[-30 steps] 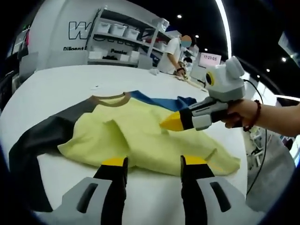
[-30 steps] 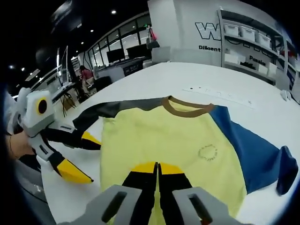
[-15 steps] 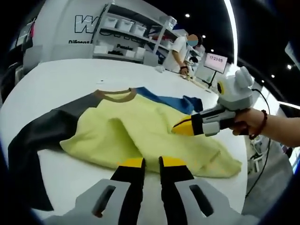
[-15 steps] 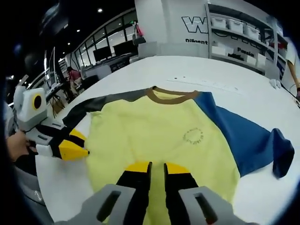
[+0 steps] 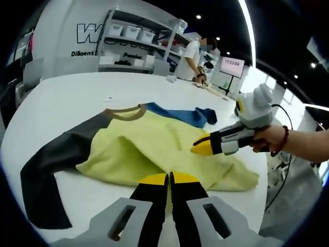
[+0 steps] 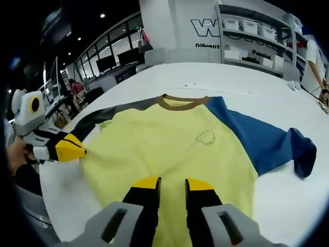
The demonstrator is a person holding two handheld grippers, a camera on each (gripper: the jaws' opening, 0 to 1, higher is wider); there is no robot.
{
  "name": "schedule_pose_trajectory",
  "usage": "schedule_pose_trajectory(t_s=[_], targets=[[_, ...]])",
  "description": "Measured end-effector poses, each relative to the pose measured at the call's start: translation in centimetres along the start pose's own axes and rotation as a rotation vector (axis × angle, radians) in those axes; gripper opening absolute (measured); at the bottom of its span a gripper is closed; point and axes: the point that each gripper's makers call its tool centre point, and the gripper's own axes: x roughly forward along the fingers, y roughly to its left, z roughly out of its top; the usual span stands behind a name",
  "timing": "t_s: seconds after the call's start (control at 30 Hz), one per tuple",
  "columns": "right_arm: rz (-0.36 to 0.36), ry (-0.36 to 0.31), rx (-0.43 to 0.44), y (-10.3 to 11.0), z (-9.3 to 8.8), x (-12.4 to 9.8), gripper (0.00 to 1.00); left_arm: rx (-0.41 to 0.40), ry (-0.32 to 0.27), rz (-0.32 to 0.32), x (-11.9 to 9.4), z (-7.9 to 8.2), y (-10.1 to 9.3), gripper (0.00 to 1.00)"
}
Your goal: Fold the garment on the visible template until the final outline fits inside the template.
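Wall (image 6: 169,25) reads "W"; shirt (image 6: 175,149) print unreadable.

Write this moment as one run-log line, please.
garment: flat, unfolded | left gripper: shut on hem | right gripper: open over hem | table: white

Both views low, close, seemingly facing, sharing shirt (image 5: 154,149) on table (image 5: 72,92)

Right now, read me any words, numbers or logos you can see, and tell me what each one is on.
"W", cut off: wall behind the shelves.
"Diligent", smaller line below it; the rest is hidden.
"14:23:06", roughly, blurred: screen.
Round print on the shirt: too small to read.
Word on the shelf front: blurred.
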Motion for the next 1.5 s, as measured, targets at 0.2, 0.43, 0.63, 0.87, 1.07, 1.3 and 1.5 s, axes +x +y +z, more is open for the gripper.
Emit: schedule_pose_trajectory(t_s=[0.2, 0.43, 0.63, 0.87, 1.07, 1.3, 1.5], targets=[[-0.001, -0.010, 0.005, 0.3, -0.3, -1.0, 0.17, -0.001, 0.028, 0.020, -1.8, -0.5, -0.4, 0.00], [-0.006, -0.018, 0.047, 0.4, -1.1, -2.2, 0.31, -0.007, 0.150, 0.112, -4.8, -3.8, 0.0, 0.00], [-0.011, -0.033, 0.062, 0.4, -1.4, -3.4, 0.50, -0.025, 0.247, 0.151, -7.0, -6.5, 0.2, 0.00], [-0.023, -0.054, 0.111, -0.3, -1.4, -5.2, 0.63, -0.052, 0.347, 0.212, -9.2, -9.2, 0.9, 0.00], [-0.056, -0.050, 0.117, -1.2, -1.9, -6.6, 0.70, -0.066, 0.443, 0.257, -11.2, -11.5, 1.8, 0.00], [-0.083, -0.041, 0.141, -2.1, -3.3, -7.4, 0.73, -0.063, 0.476, 0.264, -12.2, -12.8, 2.3, 0.00], [-0.092, -0.032, 0.152, -2.3, -4.1, -7.8, 0.75, -0.059, 0.493, 0.267, -12.6, -13.4, 2.4, 0.00]])
